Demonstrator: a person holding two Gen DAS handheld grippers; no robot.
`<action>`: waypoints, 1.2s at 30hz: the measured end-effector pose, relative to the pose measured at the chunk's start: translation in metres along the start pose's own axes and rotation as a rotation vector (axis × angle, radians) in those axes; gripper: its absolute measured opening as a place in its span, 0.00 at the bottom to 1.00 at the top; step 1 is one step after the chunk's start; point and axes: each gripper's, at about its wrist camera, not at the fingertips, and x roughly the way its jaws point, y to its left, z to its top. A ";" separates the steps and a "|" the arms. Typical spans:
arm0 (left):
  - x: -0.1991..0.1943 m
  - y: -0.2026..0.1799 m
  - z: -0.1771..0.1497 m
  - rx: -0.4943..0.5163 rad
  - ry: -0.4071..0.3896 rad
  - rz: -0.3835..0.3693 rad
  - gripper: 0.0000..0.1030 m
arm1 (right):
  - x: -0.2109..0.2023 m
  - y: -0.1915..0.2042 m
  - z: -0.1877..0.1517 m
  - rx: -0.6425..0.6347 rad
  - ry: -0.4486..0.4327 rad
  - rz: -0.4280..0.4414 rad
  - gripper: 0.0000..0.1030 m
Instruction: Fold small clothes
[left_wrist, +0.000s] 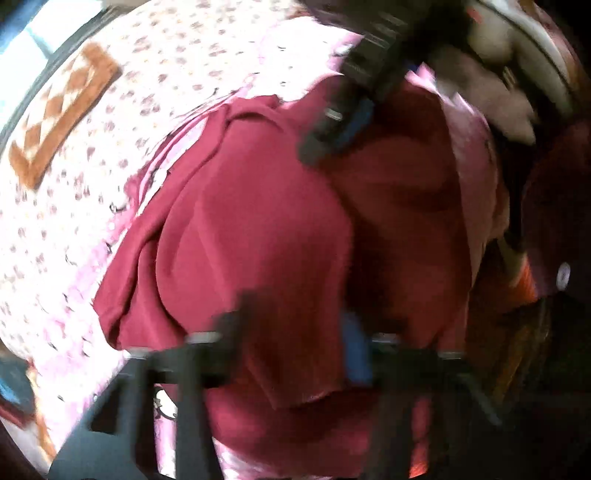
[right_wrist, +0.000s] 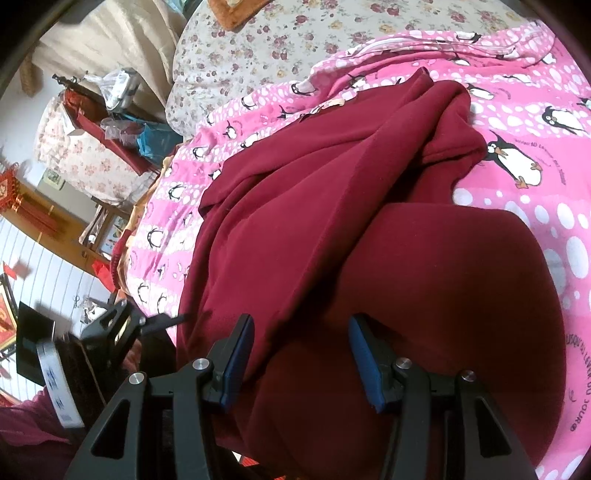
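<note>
Dark red fleece garment lies rumpled on the pink penguin-print blanket. Right gripper gapes wide, gripping nothing. Left gripper is blurry, looks spread over the fabric.

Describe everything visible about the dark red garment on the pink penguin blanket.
The dark red garment is a plain, soft, fleece-like cloth, without print. It lies crumpled and partly folded on the pink penguin blanket, with long creases and a bunched part toward the far end. A smooth flap lies doubled over at the near end. The right hand-held gripper hangs open above it, blue pads apart. In the blurred left view, the left hand-held gripper has cloth between its fingers.
</note>
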 end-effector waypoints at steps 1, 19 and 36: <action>-0.001 0.004 0.004 -0.037 -0.002 -0.010 0.15 | -0.001 -0.002 0.000 0.007 -0.002 0.009 0.50; -0.075 0.117 0.061 -0.418 -0.215 -0.092 0.06 | -0.041 -0.006 0.018 0.056 -0.173 0.001 0.49; -0.057 0.093 -0.001 -0.439 -0.074 -0.156 0.52 | 0.031 0.037 0.018 -0.084 -0.013 0.121 0.21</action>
